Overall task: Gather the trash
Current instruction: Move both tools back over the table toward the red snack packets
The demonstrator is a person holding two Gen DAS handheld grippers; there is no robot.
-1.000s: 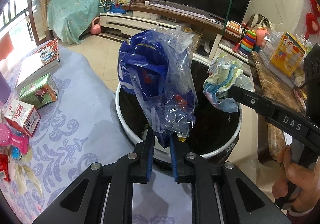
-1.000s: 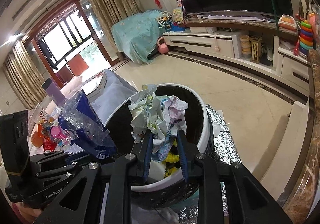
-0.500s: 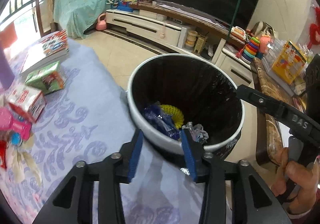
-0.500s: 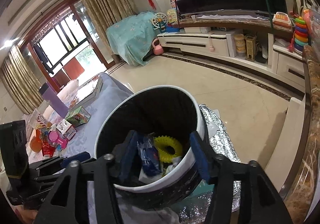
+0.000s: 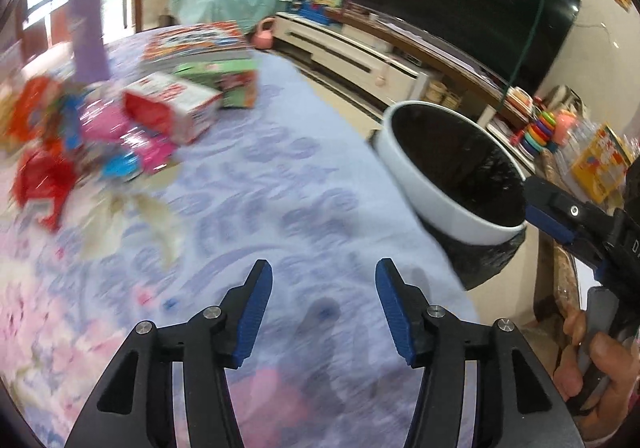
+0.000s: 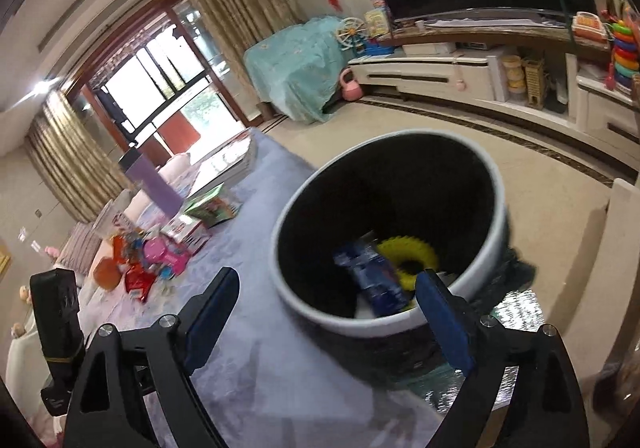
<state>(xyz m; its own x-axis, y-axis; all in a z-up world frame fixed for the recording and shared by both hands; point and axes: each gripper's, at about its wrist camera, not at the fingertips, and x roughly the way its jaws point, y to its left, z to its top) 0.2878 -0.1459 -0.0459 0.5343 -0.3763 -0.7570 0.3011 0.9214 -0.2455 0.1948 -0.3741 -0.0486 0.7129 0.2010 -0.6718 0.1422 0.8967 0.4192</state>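
A white bin (image 5: 432,184) with a black liner stands at the table's right edge. In the right wrist view the bin (image 6: 308,304) holds a blue plastic bag (image 6: 372,280) and a yellow ring (image 6: 412,252). My left gripper (image 5: 323,304) hangs over the lilac tablecloth (image 5: 280,188), jaws opening, nothing between them. My right gripper (image 6: 328,312) stands near the bin's rim, jaws opening wide and empty. A blurred heap of red, pink and blue wrappers (image 5: 80,140) lies on the cloth at the left, with a red-and-white carton (image 5: 172,108) and a green carton (image 5: 228,80) beside it.
A purple bottle (image 5: 86,40) and a stack of books (image 5: 196,42) stand at the table's far end. Beyond the bin are a TV stand (image 5: 360,52) and toys. A hand (image 5: 600,360) holds the right gripper's handle at the lower right. Silver foil (image 6: 516,312) lies under the bin.
Both grippers let go of their trash, the blue bag and the crumpled paper, which fell into the bin. Both jaws opened. The left gripper swung left from over the bin to over the tablecloth.
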